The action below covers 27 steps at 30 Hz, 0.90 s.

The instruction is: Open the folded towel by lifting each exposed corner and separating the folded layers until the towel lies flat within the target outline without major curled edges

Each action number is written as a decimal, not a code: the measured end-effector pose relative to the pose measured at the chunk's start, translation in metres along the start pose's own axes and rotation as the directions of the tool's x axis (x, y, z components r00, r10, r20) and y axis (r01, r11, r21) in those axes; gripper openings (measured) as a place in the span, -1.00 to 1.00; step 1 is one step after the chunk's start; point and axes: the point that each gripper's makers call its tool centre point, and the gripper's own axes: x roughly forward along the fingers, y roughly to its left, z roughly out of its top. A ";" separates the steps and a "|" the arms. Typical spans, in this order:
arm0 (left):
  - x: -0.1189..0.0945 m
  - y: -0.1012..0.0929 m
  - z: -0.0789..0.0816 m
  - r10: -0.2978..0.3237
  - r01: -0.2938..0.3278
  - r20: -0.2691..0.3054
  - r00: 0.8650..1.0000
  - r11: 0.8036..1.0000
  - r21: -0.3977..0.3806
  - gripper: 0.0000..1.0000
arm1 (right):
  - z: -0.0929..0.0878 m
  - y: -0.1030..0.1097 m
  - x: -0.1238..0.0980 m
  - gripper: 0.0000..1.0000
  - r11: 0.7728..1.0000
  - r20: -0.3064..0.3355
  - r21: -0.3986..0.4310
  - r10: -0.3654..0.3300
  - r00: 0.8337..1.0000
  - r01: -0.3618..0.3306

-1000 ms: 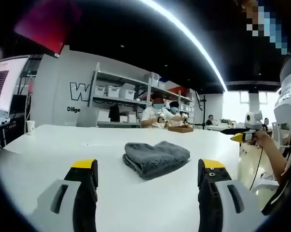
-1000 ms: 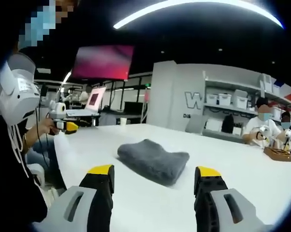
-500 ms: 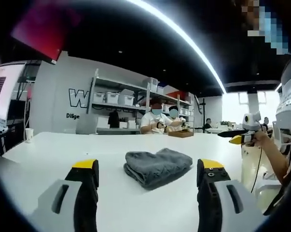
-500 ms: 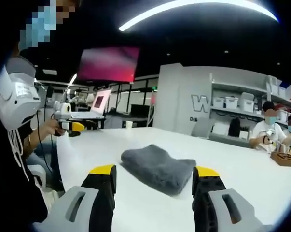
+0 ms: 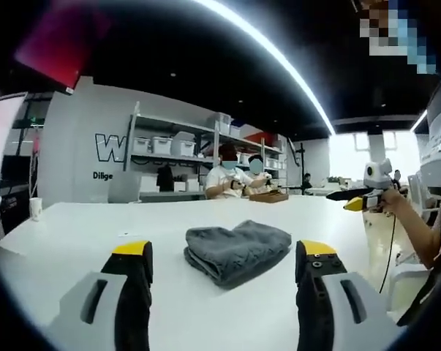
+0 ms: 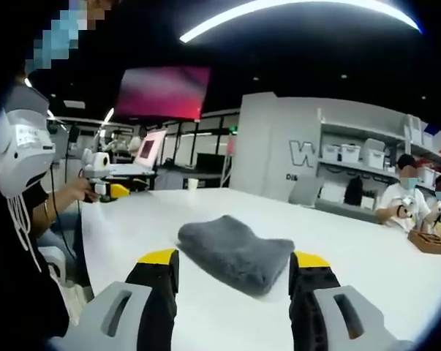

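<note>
grey towel (image 5: 237,251) folded, layers hard to separate; left gripper (image 5: 221,257) and right gripper (image 6: 234,263) gape empty.

A grey towel (image 5: 237,250) lies folded into a thick, soft bundle, just below the centre of the left gripper view. It rests flat on the white table (image 5: 74,234). Its stacked layers show along the lower left edge, and its top dips into a shallow crease near the middle. In the right gripper view the towel (image 6: 235,252) sits at lower centre, a plump rectangle with rounded folds, its long side running from upper left to lower right.
</note>
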 end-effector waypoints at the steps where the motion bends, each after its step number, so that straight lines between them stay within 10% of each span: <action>1: 0.001 0.001 0.000 0.001 -0.001 -0.002 1.000 1.000 0.000 0.56 | 0.000 0.000 0.000 0.17 1.000 -0.002 -0.002 -0.001 1.000 0.001; 27: 0.027 0.000 -0.001 -0.091 0.092 -0.042 0.995 0.996 0.016 0.54 | 0.012 -0.013 0.021 0.08 0.998 -0.018 -0.055 0.014 1.000 -0.015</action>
